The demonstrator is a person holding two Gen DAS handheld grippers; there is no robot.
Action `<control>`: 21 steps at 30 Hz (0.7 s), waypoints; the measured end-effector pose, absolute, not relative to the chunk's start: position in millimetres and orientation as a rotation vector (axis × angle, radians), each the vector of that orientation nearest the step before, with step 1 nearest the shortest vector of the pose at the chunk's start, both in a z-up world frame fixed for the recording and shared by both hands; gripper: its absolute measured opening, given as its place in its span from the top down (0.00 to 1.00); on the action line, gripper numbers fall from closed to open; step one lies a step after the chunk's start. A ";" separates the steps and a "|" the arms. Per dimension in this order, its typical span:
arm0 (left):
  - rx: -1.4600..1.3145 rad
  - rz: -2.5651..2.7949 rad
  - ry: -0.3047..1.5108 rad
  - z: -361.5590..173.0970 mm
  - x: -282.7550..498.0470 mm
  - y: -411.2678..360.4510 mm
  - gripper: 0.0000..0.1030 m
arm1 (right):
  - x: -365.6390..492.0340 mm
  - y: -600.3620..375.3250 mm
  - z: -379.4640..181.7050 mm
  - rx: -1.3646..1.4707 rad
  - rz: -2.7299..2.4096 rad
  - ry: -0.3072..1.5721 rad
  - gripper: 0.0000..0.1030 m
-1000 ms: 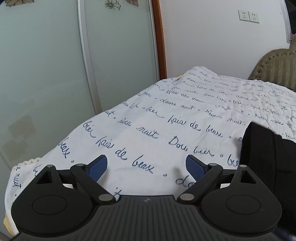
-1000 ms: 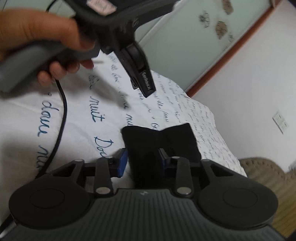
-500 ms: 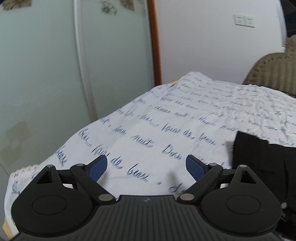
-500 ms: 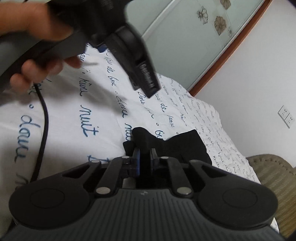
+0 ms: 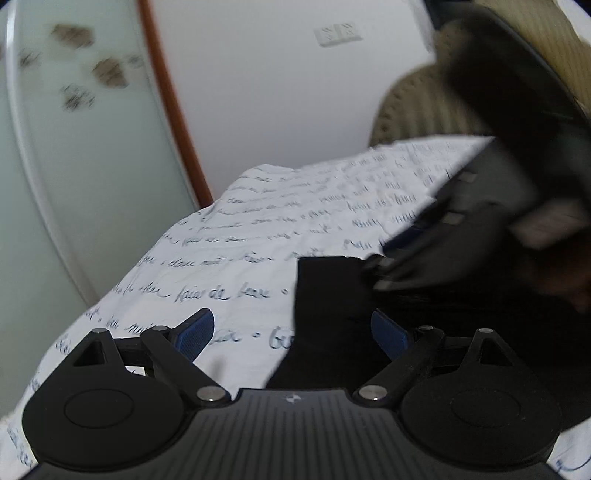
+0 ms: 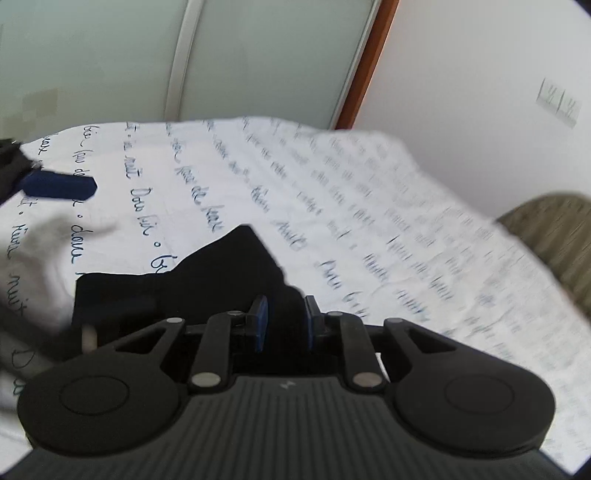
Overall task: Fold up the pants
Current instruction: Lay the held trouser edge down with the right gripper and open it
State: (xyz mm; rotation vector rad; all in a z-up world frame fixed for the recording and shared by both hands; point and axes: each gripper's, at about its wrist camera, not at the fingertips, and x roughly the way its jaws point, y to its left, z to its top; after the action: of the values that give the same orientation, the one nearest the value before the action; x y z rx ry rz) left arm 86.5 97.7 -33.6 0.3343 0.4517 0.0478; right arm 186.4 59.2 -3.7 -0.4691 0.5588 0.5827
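The black pants (image 6: 207, 273) lie bunched on a white bed sheet (image 6: 369, 206) printed with blue handwriting. My right gripper (image 6: 283, 321) has black cloth filling the narrow gap between its blue pads. Its jaws are opening slightly, and one corner of the cloth stands raised ahead of it. In the left wrist view my left gripper (image 5: 293, 332) stands wide open low over the sheet. The left edge of the pants (image 5: 325, 295) reaches in between its fingers, untouched by the pads. The right gripper appears there as a dark blur at the right. One blue fingertip (image 6: 59, 186) of the left gripper shows at the right wrist view's left edge.
Frosted sliding doors (image 5: 74, 184) with a wooden frame run along the bed's far side. A beige ribbed chair back (image 5: 413, 107) stands at the far right by a white wall with sockets (image 5: 338, 33). White sheet stretches beyond the pants.
My left gripper has swung right, so the pants' edge now lies between its open fingers. The right gripper has rolled and moved with the cloth; the hand above it has left its view.
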 end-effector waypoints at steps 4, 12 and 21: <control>0.315 0.068 0.493 -50.7 97.8 99.0 0.05 | 210.0 77.0 -27.1 -0.513 0.515 0.605 0.84; 0.160 0.026 0.527 -50.8 100.4 127.8 0.00 | 225.7 45.0 -8.3 -0.305 0.470 0.579 0.85; 0.233 -0.029 0.469 -10.7 107.8 93.6 0.00 | 212.8 -157.4 12.2 -0.066 0.335 0.701 0.66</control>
State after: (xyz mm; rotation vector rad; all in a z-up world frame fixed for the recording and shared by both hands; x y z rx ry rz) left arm 107.8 93.6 -10.7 0.2332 0.4691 -0.0291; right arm 212.8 -157.4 12.2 -0.0665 0.7006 0.3346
